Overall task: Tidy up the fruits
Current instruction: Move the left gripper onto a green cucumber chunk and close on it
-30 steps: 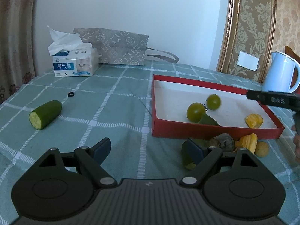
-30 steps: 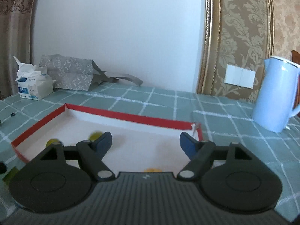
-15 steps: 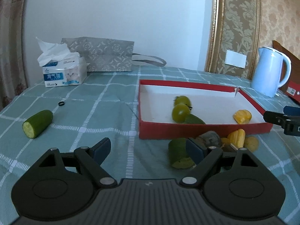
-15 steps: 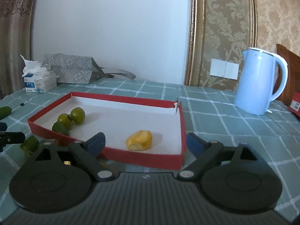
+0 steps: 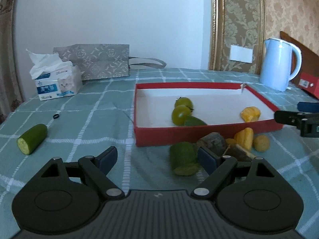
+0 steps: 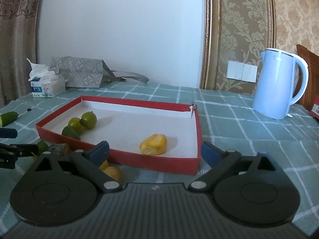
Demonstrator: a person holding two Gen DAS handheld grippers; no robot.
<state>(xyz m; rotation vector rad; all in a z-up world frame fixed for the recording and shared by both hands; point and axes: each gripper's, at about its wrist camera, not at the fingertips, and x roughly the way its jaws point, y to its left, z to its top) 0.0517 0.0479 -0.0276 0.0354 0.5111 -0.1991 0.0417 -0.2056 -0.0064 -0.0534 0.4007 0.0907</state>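
A red tray (image 5: 199, 132) (image 6: 159, 162) holds two green tomatoes (image 5: 180, 114) (image 6: 88, 119), a green piece (image 5: 194, 121) and a yellow fruit piece (image 5: 250, 114) (image 6: 153, 144). In front of the tray lie a cut cucumber piece (image 5: 183, 157), a brown lump (image 5: 212, 143) and yellow pieces (image 5: 246, 140) (image 6: 112, 172). Another cucumber half (image 5: 32, 138) lies far left. My left gripper (image 5: 157, 159) is open and empty, just before the near cucumber piece. My right gripper (image 6: 154, 151) is open and empty at the tray's near edge.
A tissue box (image 5: 56, 81) and a grey paper bag (image 5: 95, 60) stand at the back left. A light blue kettle (image 5: 278, 66) (image 6: 279, 84) stands at the back right beside a red box (image 5: 308, 83). A small black ring (image 5: 56, 116) lies on the checked tablecloth.
Both grippers have drawn back from the tray toward the table's near side, so more of the tray and kettle shows. The fruit has not moved.
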